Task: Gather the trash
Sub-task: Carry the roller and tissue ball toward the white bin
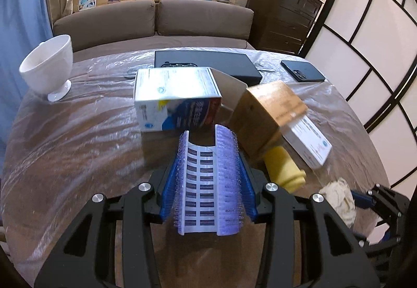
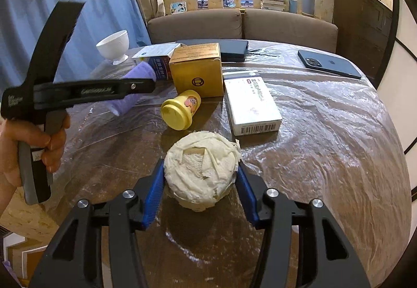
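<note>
Our left gripper [image 1: 206,137] clamps a purple-bristled white strip [image 1: 202,183], perhaps a blister sheet; our right gripper [image 2: 200,168] squeezes a crumpled cream paper wad [image 2: 202,170].

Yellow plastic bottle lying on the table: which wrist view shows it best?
The right wrist view. There the yellow plastic bottle lies on its side in the open, its round end and cartoon label plain. In the left wrist view the bottle is partly hidden behind the brown cardboard box; no label shows.
</note>
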`<state>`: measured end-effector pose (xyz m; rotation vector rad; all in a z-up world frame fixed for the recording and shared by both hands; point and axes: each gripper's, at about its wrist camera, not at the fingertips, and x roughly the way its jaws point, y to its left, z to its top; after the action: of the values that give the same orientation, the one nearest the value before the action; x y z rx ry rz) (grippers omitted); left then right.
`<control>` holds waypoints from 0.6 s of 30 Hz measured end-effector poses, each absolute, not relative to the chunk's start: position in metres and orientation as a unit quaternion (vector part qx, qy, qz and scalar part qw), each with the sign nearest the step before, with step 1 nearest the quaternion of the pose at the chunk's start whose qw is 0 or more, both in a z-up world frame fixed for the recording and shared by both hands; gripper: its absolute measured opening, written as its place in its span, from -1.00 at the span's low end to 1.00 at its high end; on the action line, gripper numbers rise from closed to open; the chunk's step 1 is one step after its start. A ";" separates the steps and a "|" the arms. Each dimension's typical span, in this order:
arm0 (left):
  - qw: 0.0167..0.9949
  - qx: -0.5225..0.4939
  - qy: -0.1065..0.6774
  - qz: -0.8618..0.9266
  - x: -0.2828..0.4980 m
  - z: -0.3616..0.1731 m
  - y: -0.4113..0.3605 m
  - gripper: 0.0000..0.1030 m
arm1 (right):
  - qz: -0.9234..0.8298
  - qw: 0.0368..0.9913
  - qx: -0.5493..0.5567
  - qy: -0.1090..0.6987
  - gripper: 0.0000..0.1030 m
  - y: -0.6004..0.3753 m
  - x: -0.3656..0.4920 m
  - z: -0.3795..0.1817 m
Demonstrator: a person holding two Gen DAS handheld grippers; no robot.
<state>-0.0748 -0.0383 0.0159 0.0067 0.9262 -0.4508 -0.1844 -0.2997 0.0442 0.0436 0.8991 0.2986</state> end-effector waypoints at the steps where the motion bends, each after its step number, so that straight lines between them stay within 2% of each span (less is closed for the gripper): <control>1: 0.871 0.004 0.442 -0.215 -0.078 0.017 -0.038 -0.15 | 0.144 0.890 0.020 0.433 0.00 -0.300 -0.185 0.045; 18: 0.872 0.002 0.447 -0.199 -0.133 0.012 -0.033 -0.14 | 0.156 0.888 0.018 0.432 0.00 -0.301 -0.200 0.051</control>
<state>-0.1327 -0.0331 0.0125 0.0050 0.9349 -0.4152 -0.2004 -0.3014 0.0512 0.0378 0.8978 0.3248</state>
